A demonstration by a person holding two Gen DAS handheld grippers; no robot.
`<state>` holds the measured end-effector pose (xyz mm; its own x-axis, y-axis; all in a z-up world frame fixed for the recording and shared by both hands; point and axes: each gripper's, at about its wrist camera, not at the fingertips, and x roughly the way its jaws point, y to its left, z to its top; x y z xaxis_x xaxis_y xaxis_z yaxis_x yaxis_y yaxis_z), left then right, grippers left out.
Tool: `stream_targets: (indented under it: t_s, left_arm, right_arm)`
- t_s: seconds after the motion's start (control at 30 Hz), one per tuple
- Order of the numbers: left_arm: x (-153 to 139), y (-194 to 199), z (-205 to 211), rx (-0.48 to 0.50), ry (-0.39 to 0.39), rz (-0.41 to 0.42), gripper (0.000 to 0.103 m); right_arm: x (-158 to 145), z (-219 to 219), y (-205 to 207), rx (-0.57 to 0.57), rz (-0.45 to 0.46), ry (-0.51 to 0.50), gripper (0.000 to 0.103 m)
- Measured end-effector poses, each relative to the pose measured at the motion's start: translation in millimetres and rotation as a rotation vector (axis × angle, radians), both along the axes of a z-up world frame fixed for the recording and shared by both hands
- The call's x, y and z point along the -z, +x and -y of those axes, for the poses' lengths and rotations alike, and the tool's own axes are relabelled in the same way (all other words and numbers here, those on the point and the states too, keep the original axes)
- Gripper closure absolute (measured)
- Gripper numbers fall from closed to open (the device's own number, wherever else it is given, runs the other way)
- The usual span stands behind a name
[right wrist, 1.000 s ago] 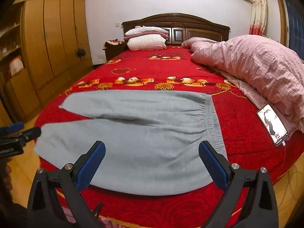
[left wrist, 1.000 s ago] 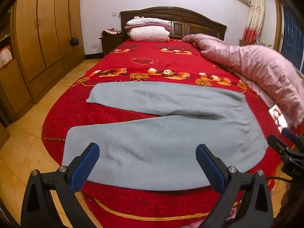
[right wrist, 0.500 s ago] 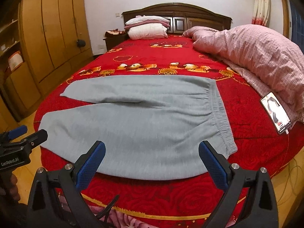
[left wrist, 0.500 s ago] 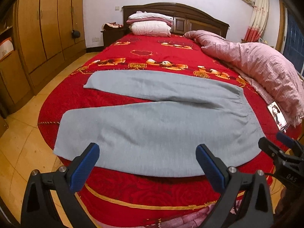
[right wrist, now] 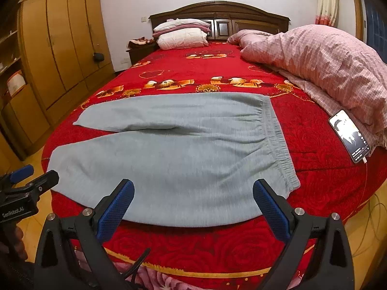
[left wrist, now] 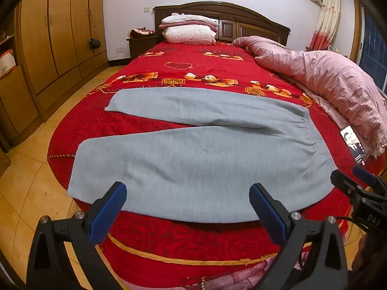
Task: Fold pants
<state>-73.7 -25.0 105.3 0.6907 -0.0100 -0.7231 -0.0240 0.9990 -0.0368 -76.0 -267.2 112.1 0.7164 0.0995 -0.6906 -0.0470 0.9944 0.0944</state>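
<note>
Grey sweatpants (left wrist: 198,159) (right wrist: 179,154) lie spread flat across the foot of a red bed (left wrist: 193,62), waistband (right wrist: 275,140) to the right, both legs running left and split apart. My left gripper (left wrist: 186,205) hangs open over the near edge of the front leg, nothing between its blue pads. My right gripper (right wrist: 193,200) is open too, just short of the front hem near the waist end. Each gripper shows at the edge of the other's view.
A phone (right wrist: 349,136) with a lit screen lies on the bed's right side beside a bunched pink quilt (right wrist: 314,58). Pillows (left wrist: 188,32) sit at the headboard. A wooden wardrobe (left wrist: 48,36) lines the left wall, with tiled floor (left wrist: 29,181) beside the bed.
Both grippers have drawn back and risen a little, so more of the bed's front edge shows below the pants. The pants lie as before. Both grippers stay open.
</note>
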Motion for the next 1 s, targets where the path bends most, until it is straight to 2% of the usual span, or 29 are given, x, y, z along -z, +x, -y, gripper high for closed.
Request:
stream_targets:
  t_s: [1.0]
  left_arm:
    - [7.2,3.4,0.0,-0.008,-0.011,-0.033,0.0]
  right_arm:
    - [6.4,0.0,0.8,0.009,-0.032,0.006,0.002]
